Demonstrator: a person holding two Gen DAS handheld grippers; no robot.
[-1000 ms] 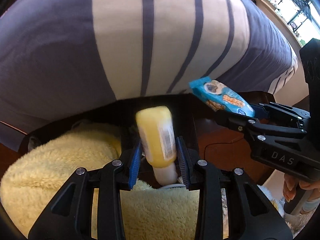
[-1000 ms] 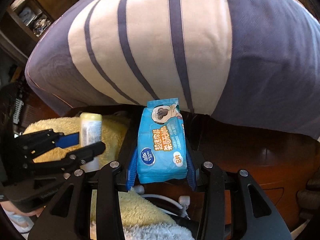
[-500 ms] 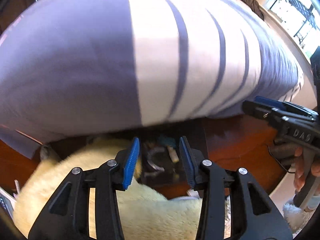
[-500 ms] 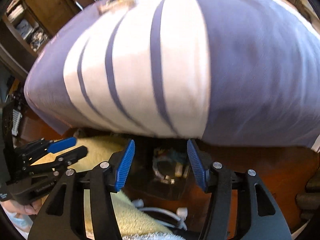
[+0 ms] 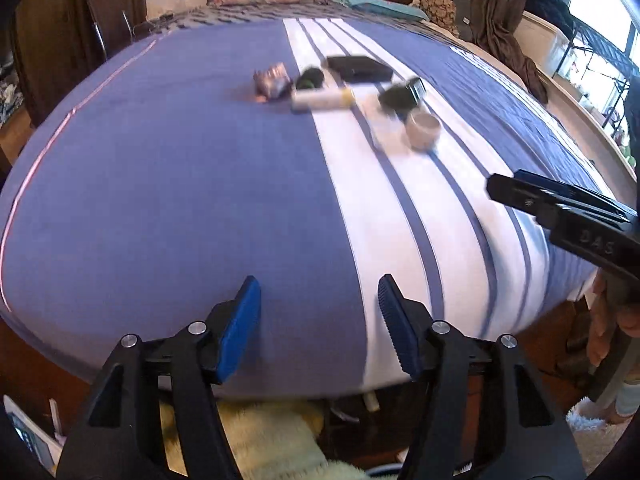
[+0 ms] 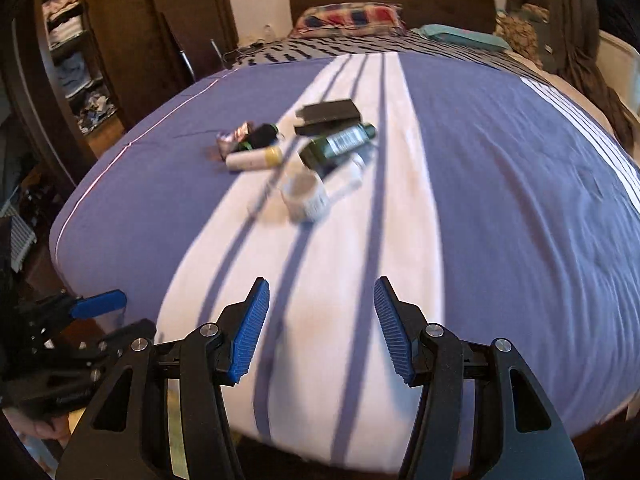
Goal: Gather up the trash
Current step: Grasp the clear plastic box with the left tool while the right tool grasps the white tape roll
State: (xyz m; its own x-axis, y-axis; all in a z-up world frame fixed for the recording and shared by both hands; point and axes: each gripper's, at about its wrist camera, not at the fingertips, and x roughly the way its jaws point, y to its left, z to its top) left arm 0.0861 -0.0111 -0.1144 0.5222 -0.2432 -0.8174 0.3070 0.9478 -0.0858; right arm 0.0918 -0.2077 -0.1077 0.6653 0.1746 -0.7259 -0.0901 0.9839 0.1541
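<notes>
Left hand-held gripper [image 5: 318, 322] spread, nothing between pads, over near edge of bed [image 5: 168, 184]. Right hand-held gripper [image 6: 320, 326] likewise spread and empty, above the white stripe. Trash clustered mid-bed, well apart from both: white tube [image 6: 252, 159], dark green bottle [image 6: 338, 144], white cup [image 6: 306, 196] on its side, black box [image 6: 328, 114], crumpled foil wrapper [image 6: 234, 138]. Yellow fluffy towel [image 5: 260, 436] below bed edge.
</notes>
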